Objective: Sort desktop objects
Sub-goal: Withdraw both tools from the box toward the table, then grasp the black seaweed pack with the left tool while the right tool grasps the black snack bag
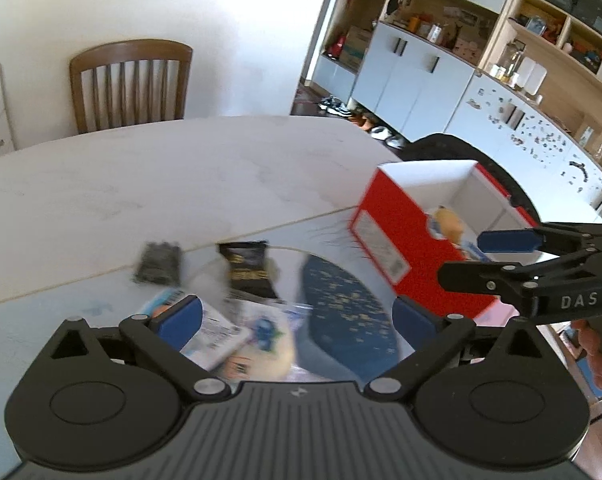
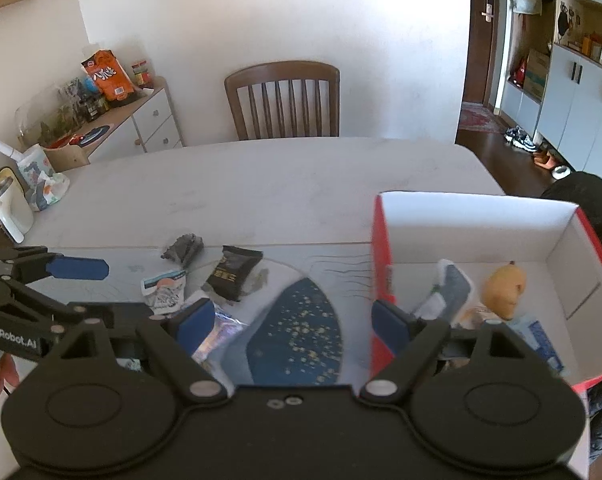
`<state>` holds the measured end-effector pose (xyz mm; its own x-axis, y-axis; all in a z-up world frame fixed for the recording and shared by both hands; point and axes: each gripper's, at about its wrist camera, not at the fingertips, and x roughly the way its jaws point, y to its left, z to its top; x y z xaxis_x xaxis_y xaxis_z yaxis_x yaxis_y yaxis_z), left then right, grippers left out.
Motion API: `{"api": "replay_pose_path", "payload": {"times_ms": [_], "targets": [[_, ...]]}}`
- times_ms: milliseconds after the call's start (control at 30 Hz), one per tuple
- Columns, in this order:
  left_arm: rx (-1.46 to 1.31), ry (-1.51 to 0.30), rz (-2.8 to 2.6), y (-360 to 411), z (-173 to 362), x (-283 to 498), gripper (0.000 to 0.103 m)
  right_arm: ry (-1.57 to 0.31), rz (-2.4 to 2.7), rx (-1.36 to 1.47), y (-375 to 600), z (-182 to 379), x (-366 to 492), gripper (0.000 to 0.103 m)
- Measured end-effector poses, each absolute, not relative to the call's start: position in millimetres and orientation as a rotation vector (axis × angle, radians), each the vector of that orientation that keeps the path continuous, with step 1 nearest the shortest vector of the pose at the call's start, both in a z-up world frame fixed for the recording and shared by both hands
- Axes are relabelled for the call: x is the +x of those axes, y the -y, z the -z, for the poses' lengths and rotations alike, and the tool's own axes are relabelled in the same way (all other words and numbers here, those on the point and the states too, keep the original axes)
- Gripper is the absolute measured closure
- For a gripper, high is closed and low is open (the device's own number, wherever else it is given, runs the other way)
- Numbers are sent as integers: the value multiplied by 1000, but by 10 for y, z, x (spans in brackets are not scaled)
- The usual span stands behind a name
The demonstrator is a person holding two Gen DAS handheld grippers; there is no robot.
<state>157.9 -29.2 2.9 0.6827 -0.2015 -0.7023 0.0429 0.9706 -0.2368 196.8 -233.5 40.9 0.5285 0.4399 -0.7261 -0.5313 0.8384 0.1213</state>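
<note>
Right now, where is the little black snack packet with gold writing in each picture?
Left wrist view: the black snack packet lies on the table a little left of centre, just beyond the open left claw.
Right wrist view: the black snack packet lies left of centre, beyond the open right claw.
Shared landmark: in both views the red box stands to the packet's right.

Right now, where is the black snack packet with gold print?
In the right wrist view the black snack packet lies on the table left of the red box, between the crumpled grey wrapper and the blue mat.
</note>
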Motion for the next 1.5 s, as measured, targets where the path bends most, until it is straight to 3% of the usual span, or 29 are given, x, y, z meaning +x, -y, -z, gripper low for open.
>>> {"api": "replay_pose_path", "payload": {"times_ms": [533, 1167, 1500], "targets": [[-160, -839, 86, -412, 491, 2172, 1, -899, -614, -110, 1654, -74, 2434, 18], [-119, -914, 108, -585, 962, 2654, 1, -1067, -514, -58, 1153, 438, 2888, 20], [-122, -898, 105, -609, 1032, 2690, 2, -1120, -456, -57, 1010, 598, 2976, 34]]}}
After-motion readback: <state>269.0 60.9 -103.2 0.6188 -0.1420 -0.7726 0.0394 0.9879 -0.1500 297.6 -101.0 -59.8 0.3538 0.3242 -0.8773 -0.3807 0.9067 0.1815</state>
